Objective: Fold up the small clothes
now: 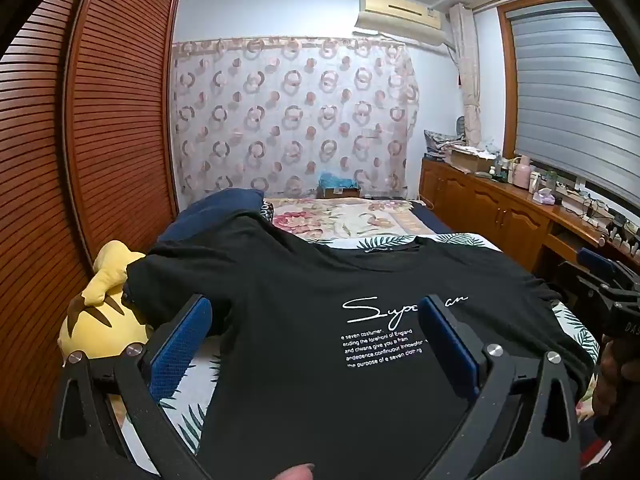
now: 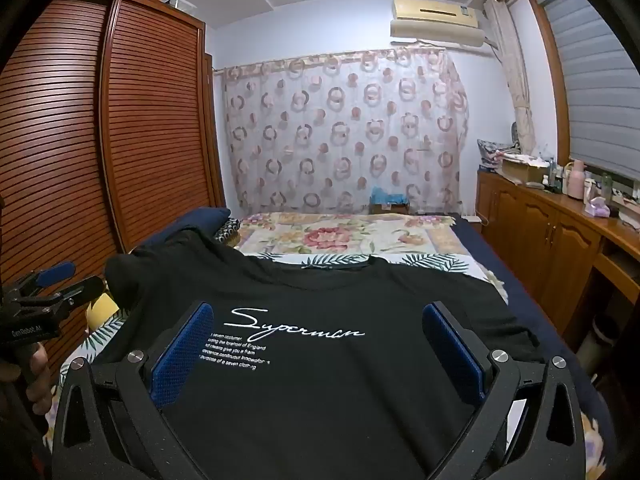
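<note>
Evidently, leaf-print bed (image 2: 420,262), slatted wardrobe (image 2: 60,140).

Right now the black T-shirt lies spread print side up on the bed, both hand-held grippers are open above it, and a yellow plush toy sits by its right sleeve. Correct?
Not quite. The yellow plush toy sits by the left sleeve, on the wardrobe side, as the left wrist view shows. The rest holds: the black T-shirt lies print side up on the bed, and the left hand-held gripper and right hand-held gripper are open above it.
</note>
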Motion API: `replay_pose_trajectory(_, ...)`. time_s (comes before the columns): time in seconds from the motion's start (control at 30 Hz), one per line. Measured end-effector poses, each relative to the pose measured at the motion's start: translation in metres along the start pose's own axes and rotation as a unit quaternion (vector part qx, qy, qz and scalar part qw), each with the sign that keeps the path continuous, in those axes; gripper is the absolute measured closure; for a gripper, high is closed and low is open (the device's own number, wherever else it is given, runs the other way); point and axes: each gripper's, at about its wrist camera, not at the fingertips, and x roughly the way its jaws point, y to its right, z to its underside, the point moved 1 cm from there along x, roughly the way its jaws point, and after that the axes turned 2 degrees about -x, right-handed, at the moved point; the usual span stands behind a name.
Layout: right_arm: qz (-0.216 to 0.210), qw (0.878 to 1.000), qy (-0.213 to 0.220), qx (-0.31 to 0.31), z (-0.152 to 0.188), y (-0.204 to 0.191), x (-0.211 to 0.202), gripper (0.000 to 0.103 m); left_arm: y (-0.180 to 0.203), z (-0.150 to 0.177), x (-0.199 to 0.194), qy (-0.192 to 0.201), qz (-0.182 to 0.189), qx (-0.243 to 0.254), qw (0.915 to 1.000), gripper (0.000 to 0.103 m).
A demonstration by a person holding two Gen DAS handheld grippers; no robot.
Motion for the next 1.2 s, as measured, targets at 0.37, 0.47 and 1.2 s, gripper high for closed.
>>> replay_pose_trajectory(0.37, 0.001, 1.000, 0.003, -0.002, -0.0001, -0.0011, -0.0011, 0.000, 0.0000, 0.0005, 0.0005, 0.003, 0.001, 0.003, 1.0000, 0.000)
replay_pose_trajectory(0.47, 0.001, 1.000, 0.002, -0.002, 0.0001, -0.0007, 0.0011, 0.000, -0.0017, 0.0016, 0.0011, 0.003, 0.001, 0.003, 1.0000, 0.000)
replay_pose_trajectory(1.2, 0.000, 1.000, 0.003, -0.002, -0.0027, -0.0040, -0.0019, 0.000, 0.0011, 0.0010, 0.0016, 0.003, -0.001, 0.008, 1.0000, 0.000)
